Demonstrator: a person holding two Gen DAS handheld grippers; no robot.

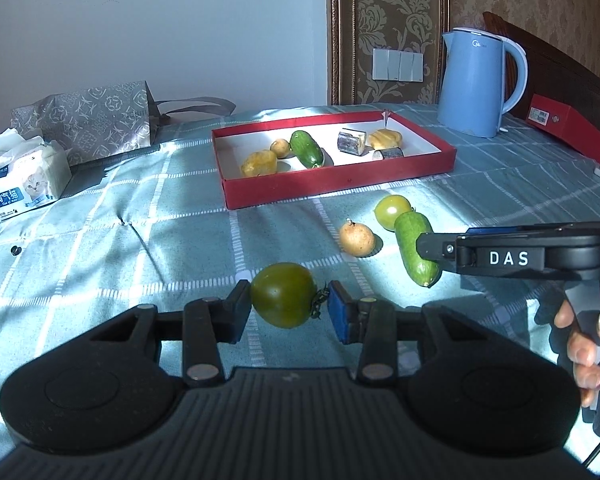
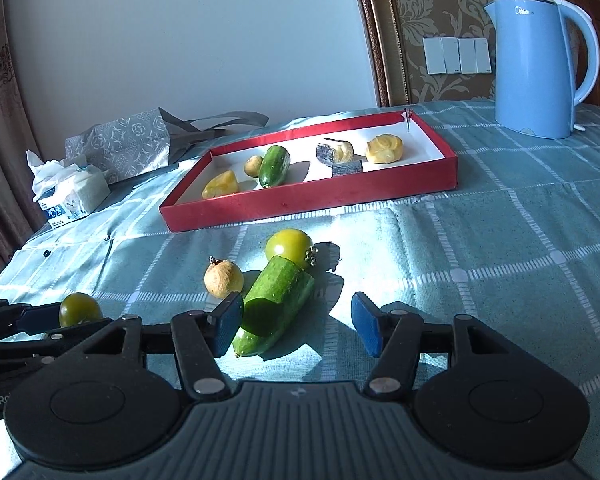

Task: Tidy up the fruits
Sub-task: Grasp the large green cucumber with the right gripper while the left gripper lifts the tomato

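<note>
My left gripper is shut on a dark green tomato, held just above the cloth; it also shows in the right wrist view. My right gripper is open, its fingers astride the near end of a cut cucumber lying on the cloth, also seen in the left wrist view. Beyond lie a yellow-green tomato and a small tan round fruit. The red tray holds a cucumber, yellow fruits and several other pieces.
A blue kettle stands at the back right. A grey gift bag and a tissue pack sit at the back left. A red box lies at the table's right edge. The table carries a blue checked cloth.
</note>
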